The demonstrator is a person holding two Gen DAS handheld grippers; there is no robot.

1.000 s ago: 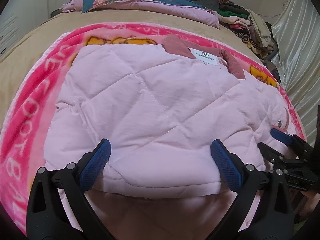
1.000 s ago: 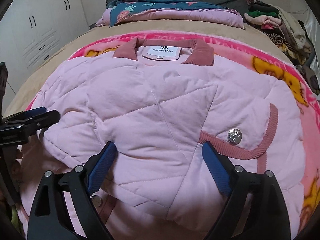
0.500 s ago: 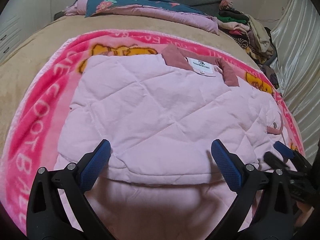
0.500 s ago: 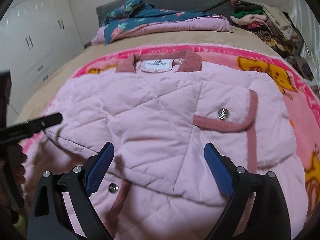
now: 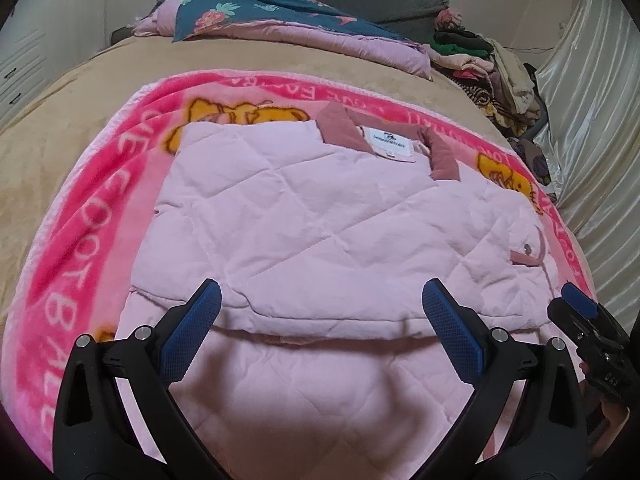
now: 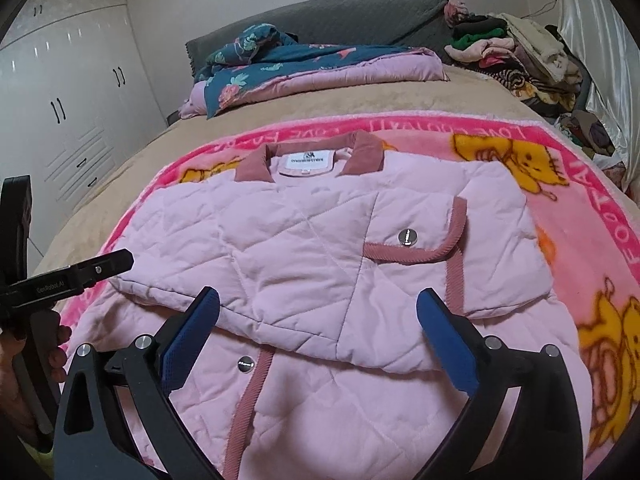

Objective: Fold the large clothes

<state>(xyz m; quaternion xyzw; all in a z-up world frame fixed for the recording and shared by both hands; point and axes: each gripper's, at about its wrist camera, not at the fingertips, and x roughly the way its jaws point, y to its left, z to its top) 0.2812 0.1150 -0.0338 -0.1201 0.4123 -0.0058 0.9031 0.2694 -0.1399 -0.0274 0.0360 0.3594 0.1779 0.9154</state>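
On the bed, over a pink cartoon blanket (image 6: 592, 216), the quilted pink jacket (image 6: 304, 240) lay flat with its dusty-rose collar (image 6: 362, 152) toward the headboard; one sleeve, cuff snap (image 6: 407, 237) showing, lay crossed over the front, and a folded panel covered the body down to a soft edge just ahead of both tools; the hem portion with its ribbed placket (image 6: 248, 396) lay nearest the cameras.

Compared with a second before: both wrist views took in more of the garment and more of the bed, so both tools appeared to have lifted and backed off; the right gripper (image 6: 318, 332) had its jaws opening, now spread wide, no fabric between the blue pads (image 6: 446, 344); the left gripper (image 5: 320, 332) stood equally wide apart, holding nothing, its pads (image 5: 192, 328) hovering above the cloth.

Judgement: the fold just laid had been released and stayed put; sleeves and sides looked tucked; the remaining step was probably bringing the hem up toward the collar; the puffy quilting might spring back.
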